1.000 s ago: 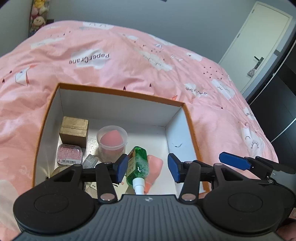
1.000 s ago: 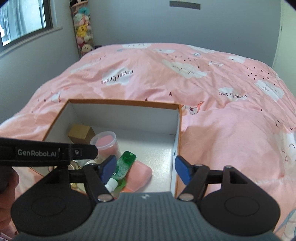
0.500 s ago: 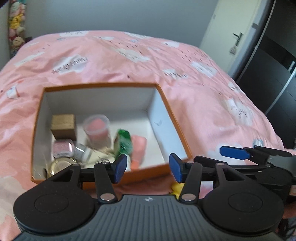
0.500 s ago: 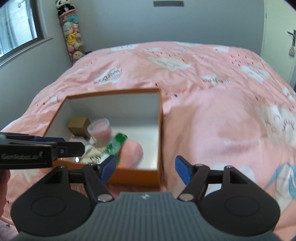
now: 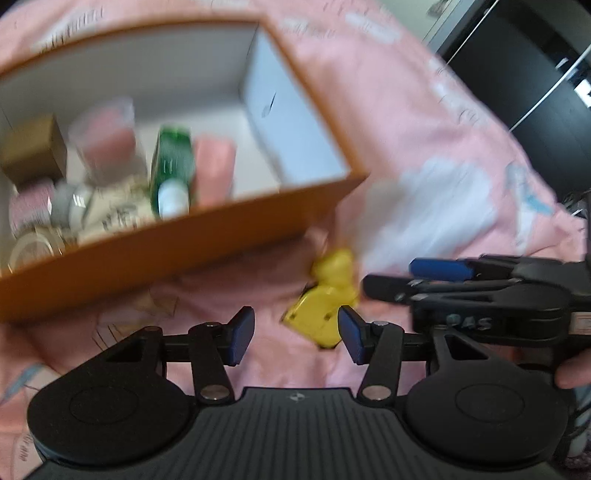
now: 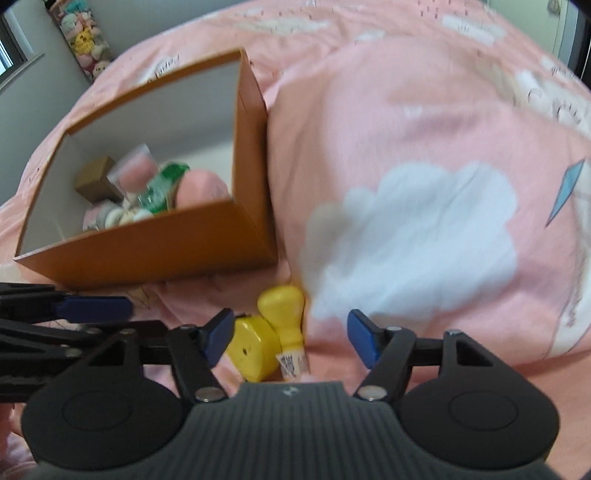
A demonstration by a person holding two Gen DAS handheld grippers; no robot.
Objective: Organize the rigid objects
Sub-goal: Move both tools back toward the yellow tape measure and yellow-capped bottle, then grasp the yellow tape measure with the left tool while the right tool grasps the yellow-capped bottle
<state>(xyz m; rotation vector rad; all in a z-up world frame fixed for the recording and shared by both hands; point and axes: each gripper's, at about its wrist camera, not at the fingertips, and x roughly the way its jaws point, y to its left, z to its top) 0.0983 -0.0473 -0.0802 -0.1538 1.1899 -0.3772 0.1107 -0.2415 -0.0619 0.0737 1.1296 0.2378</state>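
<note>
Pink cloud-print bedspread (image 6: 424, 155) fills the view; grey wall (image 6: 48, 92) behind, plush toys (image 6: 83, 31) stacked in the corner, dark wardrobe (image 5: 524, 74) right.

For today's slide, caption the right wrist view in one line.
Open right gripper hovers over two yellow items on the pink duvet beside the orange box.

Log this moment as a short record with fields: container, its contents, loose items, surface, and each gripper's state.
container: orange box, open top, white inside
contents: green bottle, brown block, clear cup with pink sponge, pink item, small tins, blurred
loose items: two yellow objects on the bedding in front of the box's corner
surface: pink bedspread with cloud print
left gripper: open, empty
right gripper: open, empty, over the yellow objects
</note>
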